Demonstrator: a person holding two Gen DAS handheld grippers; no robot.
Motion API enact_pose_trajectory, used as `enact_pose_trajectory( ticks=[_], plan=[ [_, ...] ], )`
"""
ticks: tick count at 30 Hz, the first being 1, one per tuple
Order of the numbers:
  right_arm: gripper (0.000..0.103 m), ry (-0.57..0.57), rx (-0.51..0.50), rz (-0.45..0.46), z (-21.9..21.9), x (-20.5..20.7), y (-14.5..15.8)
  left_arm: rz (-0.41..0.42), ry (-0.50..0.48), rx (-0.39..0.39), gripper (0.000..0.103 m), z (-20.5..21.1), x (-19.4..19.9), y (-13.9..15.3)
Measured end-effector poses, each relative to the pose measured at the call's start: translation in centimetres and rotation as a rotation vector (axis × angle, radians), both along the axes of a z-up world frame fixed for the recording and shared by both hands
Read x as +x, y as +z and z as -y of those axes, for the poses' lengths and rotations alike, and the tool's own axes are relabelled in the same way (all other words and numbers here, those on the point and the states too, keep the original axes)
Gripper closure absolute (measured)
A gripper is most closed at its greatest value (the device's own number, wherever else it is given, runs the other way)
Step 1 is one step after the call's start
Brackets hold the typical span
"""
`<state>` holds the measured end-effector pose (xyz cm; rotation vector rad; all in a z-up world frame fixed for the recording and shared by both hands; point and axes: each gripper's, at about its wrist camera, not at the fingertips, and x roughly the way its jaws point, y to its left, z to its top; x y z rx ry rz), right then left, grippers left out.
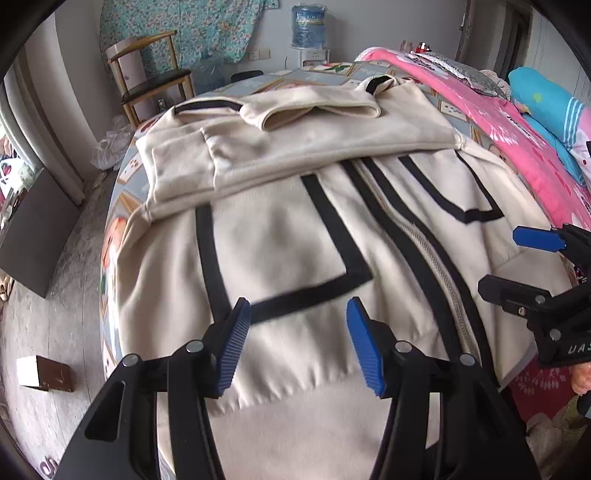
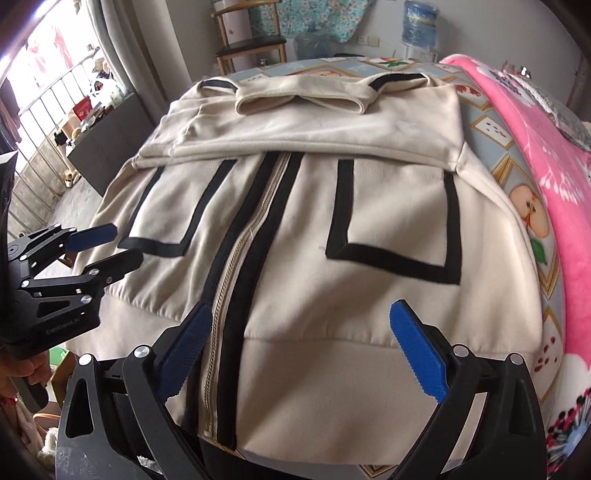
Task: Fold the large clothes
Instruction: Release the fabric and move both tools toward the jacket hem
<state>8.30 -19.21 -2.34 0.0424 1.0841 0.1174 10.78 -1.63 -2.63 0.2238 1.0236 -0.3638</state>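
A cream zip jacket (image 1: 295, 236) with black stripes lies flat on the table, front up, hem toward me. Both sleeves are folded across its chest (image 1: 303, 136). It also shows in the right wrist view (image 2: 303, 229), with its zipper (image 2: 236, 258) running down the middle. My left gripper (image 1: 298, 325) is open and empty, just above the hem on the jacket's left half. My right gripper (image 2: 300, 325) is open and empty above the hem on the right half. Each gripper also shows in the other's view, the right (image 1: 517, 258) and the left (image 2: 114, 243).
The table (image 2: 528, 206) carries a fruit-print cloth. A pink blanket (image 1: 509, 125) and blue pillow (image 1: 546, 103) lie along its right side. A wooden chair (image 1: 147, 74) and a water dispenser (image 1: 308, 29) stand behind. A small box (image 1: 44, 373) lies on the floor at left.
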Motion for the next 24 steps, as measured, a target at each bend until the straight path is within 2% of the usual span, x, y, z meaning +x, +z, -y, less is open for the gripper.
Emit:
enact_pose_trajectory(
  ticks=[15, 24],
  plan=[
    [0.009, -0.013, -0.031, -0.016, 0.0, -1.5, -1.6, -0.018, 0.11, 0.039, 0.05, -4.7, -3.7, -1.1],
    [0.009, -0.021, -0.006, -0.034, 1.4, -2.5, -2.5, -0.008, 0.195, -0.027, 0.05, -7.9, -6.9, -0.7]
  ],
)
